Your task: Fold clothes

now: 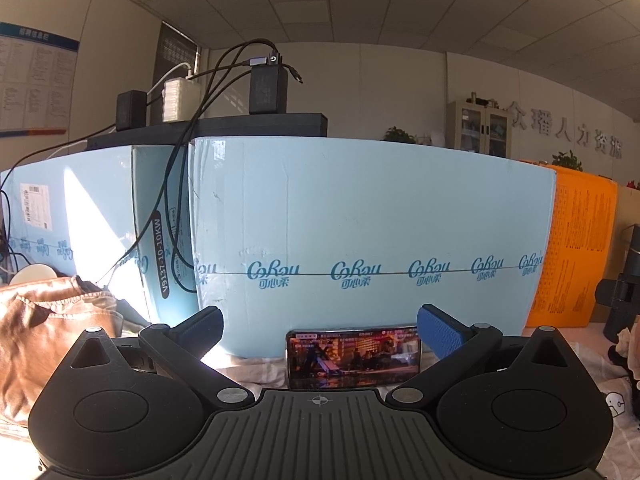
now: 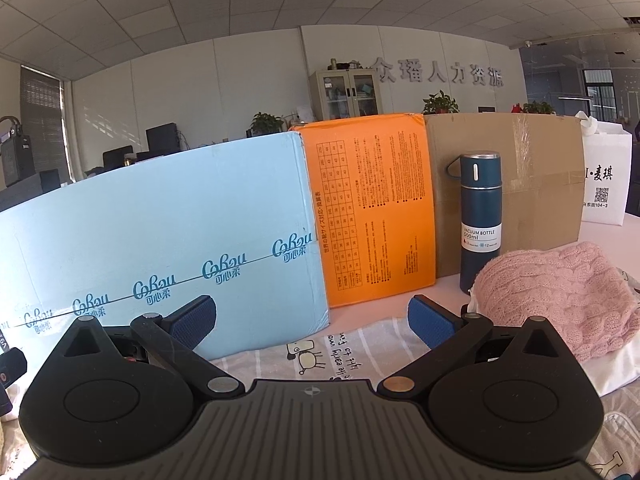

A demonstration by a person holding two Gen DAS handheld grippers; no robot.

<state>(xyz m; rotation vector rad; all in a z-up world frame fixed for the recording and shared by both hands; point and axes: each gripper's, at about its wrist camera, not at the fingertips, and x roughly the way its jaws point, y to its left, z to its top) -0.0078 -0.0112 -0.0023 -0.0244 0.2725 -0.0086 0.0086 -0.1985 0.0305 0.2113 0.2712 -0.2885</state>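
We hold both tools level over the tabletop, and neither has anything in it: the left tool (image 1: 320, 332) stands with its jaws spread wide and bare, and the right tool (image 2: 312, 320) is just the same.

The clothes lie around us, not yet folded as far as we can judge. A brown garment (image 1: 44, 344) sits crumpled at the left of the left wrist view, near the light blue box (image 1: 360, 220). A pink knitted sweater (image 2: 560, 296) is heaped at the right of the right wrist view, just beside a dark blue bottle (image 2: 478, 220). Under both tools spreads a striped cloth with cartoon prints (image 2: 360, 344); we cannot tell whether it is a garment or a cover.

A phone (image 1: 352, 360) leans against the blue box, right ahead of the left tool, its screen lit.

To do the next step well, we should pick one garment, probably the nearer heap for each tool, and pull it onto open cloth first. We would pinch the fabric at two edges or corners, not in the bulk. The sweater sits close to the bottle, so we should draw it toward us, away from the bottle, and keep the left tool clear of the phone.
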